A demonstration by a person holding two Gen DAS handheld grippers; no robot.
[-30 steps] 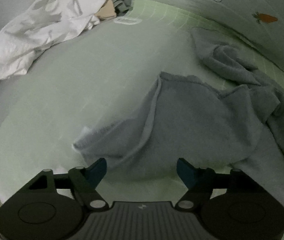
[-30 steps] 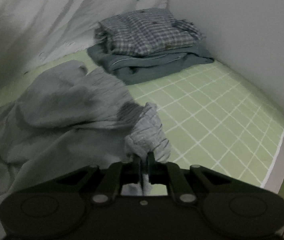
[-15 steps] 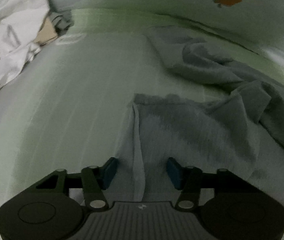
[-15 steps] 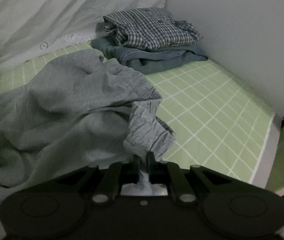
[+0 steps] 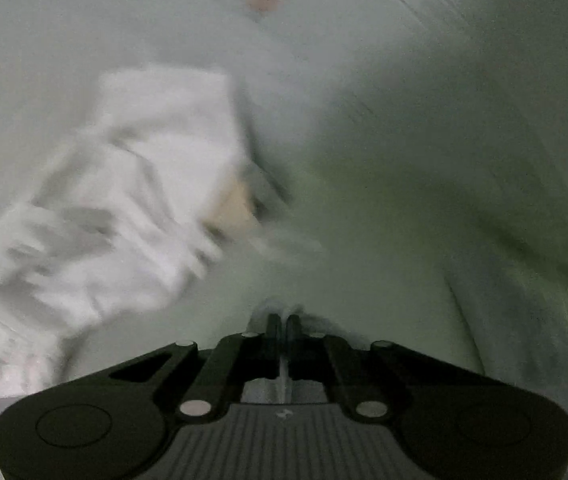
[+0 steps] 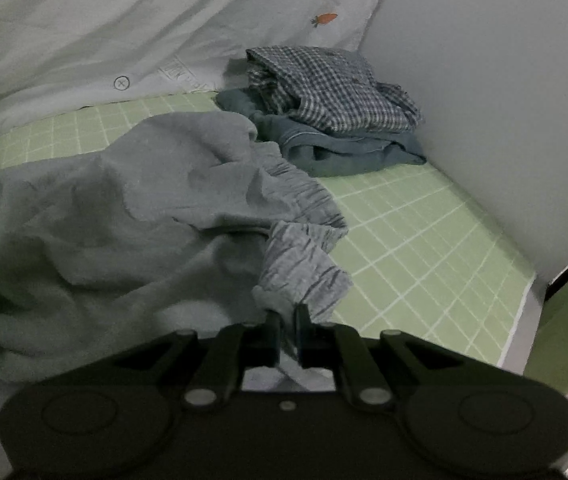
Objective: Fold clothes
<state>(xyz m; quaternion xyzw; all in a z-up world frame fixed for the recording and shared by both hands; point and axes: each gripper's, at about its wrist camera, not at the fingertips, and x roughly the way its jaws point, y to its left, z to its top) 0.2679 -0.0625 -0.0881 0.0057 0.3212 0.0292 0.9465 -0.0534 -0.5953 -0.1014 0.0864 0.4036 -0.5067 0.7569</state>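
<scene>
A grey garment (image 6: 144, 208) with a gathered waistband (image 6: 304, 272) lies crumpled on the green checked sheet (image 6: 424, 240). My right gripper (image 6: 288, 316) is shut on the waistband's near corner, and cloth hangs between its fingers. The left wrist view is blurred by motion. There my left gripper (image 5: 283, 326) has its jaws closing to a narrow slit, with a thin fold of the grey garment (image 5: 278, 308) pinched between the pads. More of the grey cloth (image 5: 524, 340) trails off to the right.
A crumpled white garment (image 5: 124, 208) lies ahead and left of the left gripper. A folded checked shirt (image 6: 332, 88) sits on a folded dark blue garment (image 6: 348, 148) in the far corner by the wall (image 6: 484, 80). A white quilt (image 6: 124, 32) lines the back. The bed's edge (image 6: 524, 320) runs at right.
The left gripper's jaws went from wide open to nearly together on the grey cloth's edge, and it swung toward the white garment. The right gripper kept its grip and drew the waistband slightly nearer.
</scene>
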